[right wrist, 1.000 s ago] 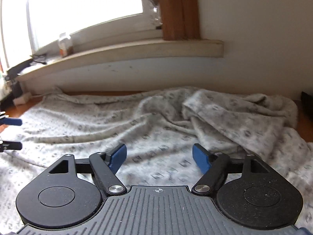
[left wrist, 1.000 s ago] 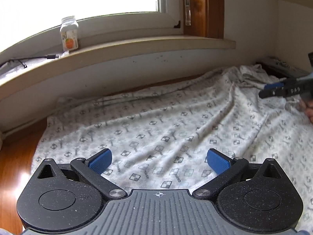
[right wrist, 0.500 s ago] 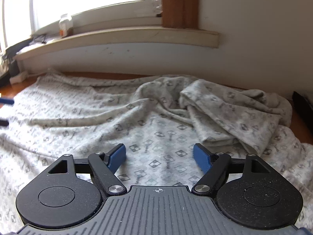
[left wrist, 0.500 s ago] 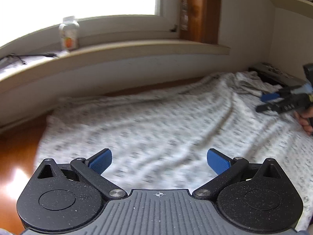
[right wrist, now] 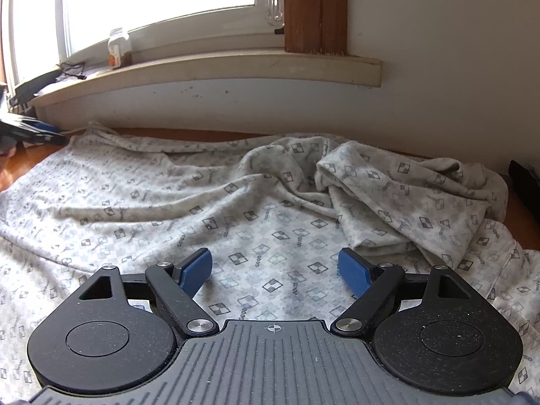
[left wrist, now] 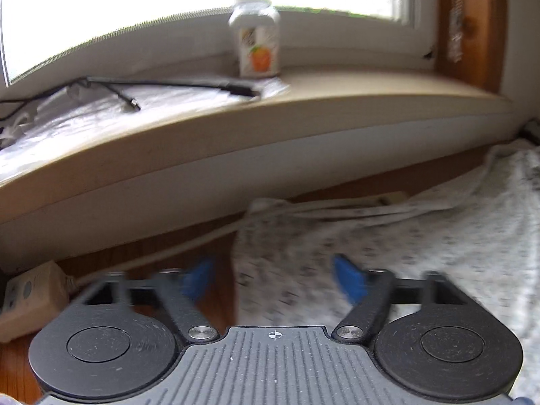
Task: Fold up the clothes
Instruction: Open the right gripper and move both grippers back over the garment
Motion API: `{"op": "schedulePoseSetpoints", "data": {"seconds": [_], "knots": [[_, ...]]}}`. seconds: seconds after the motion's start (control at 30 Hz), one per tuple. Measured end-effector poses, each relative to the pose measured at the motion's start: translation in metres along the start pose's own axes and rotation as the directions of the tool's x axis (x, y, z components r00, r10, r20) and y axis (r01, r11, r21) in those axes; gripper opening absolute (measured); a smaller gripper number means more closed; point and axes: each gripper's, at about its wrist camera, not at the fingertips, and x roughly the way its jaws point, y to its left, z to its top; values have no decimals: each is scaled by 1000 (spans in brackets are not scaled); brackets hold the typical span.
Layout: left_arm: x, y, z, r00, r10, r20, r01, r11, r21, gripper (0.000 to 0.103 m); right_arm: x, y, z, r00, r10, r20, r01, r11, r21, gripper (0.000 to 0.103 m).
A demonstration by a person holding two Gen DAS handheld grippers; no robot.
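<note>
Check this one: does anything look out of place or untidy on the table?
Yes. The patterned garment is not lying flat: its right part is bunched into a crumpled heap near the wall, with loose ridges running across the middle. Nothing looks spilled or damaged.

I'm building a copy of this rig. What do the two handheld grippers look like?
Both match: the left gripper and right gripper have blue ribbed pads on black linkage arms with silver pivot pins, two round speckled black housings, and a ribbed grey centre plate bearing a small crosshair mark.
</note>
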Motion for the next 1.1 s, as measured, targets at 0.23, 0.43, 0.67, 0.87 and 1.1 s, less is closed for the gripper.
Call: {"op": "schedulePoseSetpoints", "data": {"seconds": [0.23, 0.43, 0.67, 0.87, 1.1], "knots": [[25, 15, -2, 1000, -18, -2, 17, 998, -65, 60, 1, 0, 0, 1000, -2, -5, 2, 1000, -5, 81], [10, 9, -9, 998, -66, 25, 66, 997, -35, 10, 1, 0, 0, 1000, 0, -7, 0, 1000, -5, 81], [-51, -10, -25, 987, -143, 75, 142, 990, 14, 8, 2, 0, -1, 1000, 1, -7, -1, 1000, -5, 81], [-72, -27, -40, 985, -171, 8, 170, 982, 78, 15, 2, 1, -1, 1000, -11, -2, 11, 1000, -9, 81], [-88, -21, -27, 992, -105, 76, 97, 990, 100, 49, 2, 1, -1, 1000, -12, -3, 12, 1000, -11, 82]]}}
